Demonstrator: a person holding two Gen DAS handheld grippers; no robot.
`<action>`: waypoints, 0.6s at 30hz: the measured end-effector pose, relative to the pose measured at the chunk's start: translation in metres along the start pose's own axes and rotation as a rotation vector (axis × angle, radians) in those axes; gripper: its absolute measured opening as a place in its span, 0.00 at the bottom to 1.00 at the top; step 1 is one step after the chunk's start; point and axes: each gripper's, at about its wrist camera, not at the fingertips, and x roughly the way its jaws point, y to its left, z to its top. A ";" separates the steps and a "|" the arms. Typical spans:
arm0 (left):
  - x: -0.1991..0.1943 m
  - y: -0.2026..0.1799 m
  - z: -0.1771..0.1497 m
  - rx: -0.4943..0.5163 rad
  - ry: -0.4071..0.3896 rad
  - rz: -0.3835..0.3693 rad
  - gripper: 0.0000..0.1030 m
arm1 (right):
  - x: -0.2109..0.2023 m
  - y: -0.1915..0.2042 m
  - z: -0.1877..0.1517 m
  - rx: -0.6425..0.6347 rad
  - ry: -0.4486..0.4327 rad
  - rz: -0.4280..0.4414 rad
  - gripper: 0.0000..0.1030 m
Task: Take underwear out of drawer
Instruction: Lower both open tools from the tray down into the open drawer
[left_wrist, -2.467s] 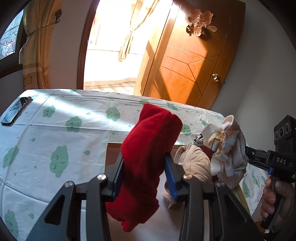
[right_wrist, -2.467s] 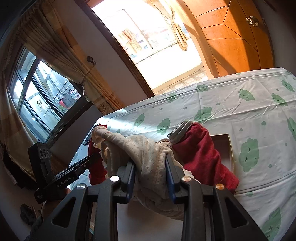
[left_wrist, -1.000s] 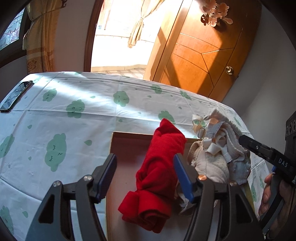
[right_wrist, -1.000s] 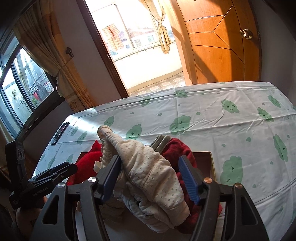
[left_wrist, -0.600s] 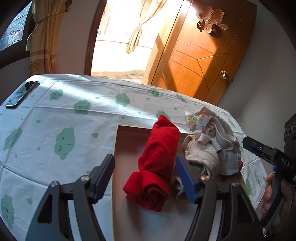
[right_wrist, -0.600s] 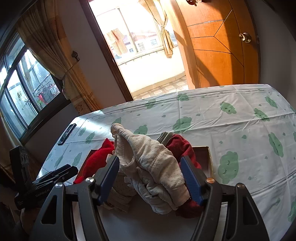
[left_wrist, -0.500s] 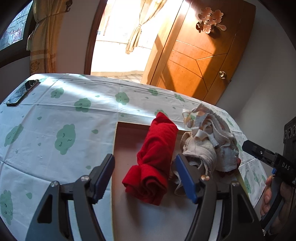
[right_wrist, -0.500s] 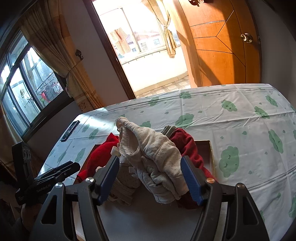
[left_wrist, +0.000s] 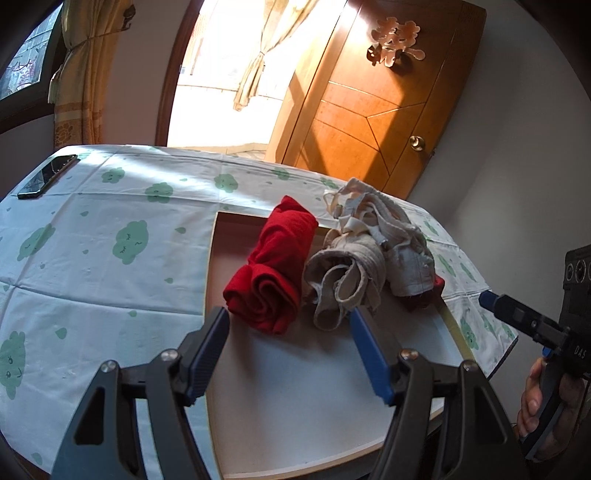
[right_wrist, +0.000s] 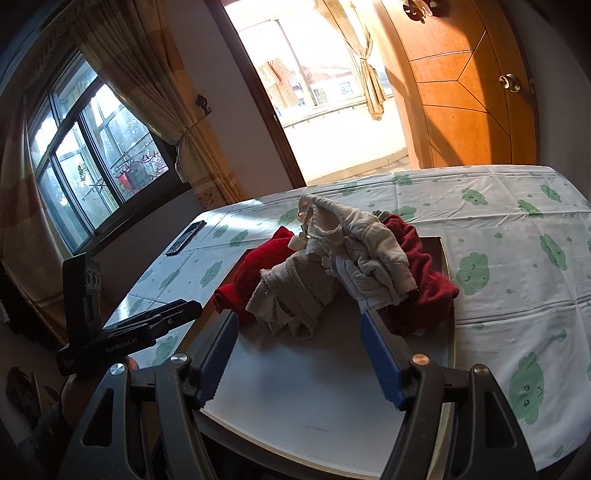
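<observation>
Both tools are standing with their jaws apart and nothing between the pads. The left gripper (left_wrist: 290, 349) is hovering just short of the red rolled underwear (left_wrist: 273, 267), and the right gripper (right_wrist: 299, 356) is hanging before the beige bundle (right_wrist: 332, 266). The garments are lying heaped together at the far end of the shallow drawer (left_wrist: 295, 398), which is sitting on the cloud-print sheet (left_wrist: 110, 229). A phone (left_wrist: 47, 176) is resting near the sheet's far corner.

- Drawer (left_wrist: 295, 398) floor bare in front of the clothes (left_wrist: 314, 266).
- Bedsheet (left_wrist: 92, 240) left of it open, bar a phone (left_wrist: 48, 176) at the far corner.
</observation>
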 end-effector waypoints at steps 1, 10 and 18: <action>-0.004 -0.002 -0.003 0.003 -0.003 -0.005 0.67 | -0.004 0.002 -0.004 -0.003 -0.003 0.005 0.69; -0.039 -0.020 -0.033 0.045 -0.039 -0.028 0.69 | -0.029 0.007 -0.038 -0.019 -0.012 0.031 0.69; -0.061 -0.027 -0.072 0.087 -0.036 -0.032 0.69 | -0.044 0.009 -0.076 -0.022 -0.017 0.045 0.70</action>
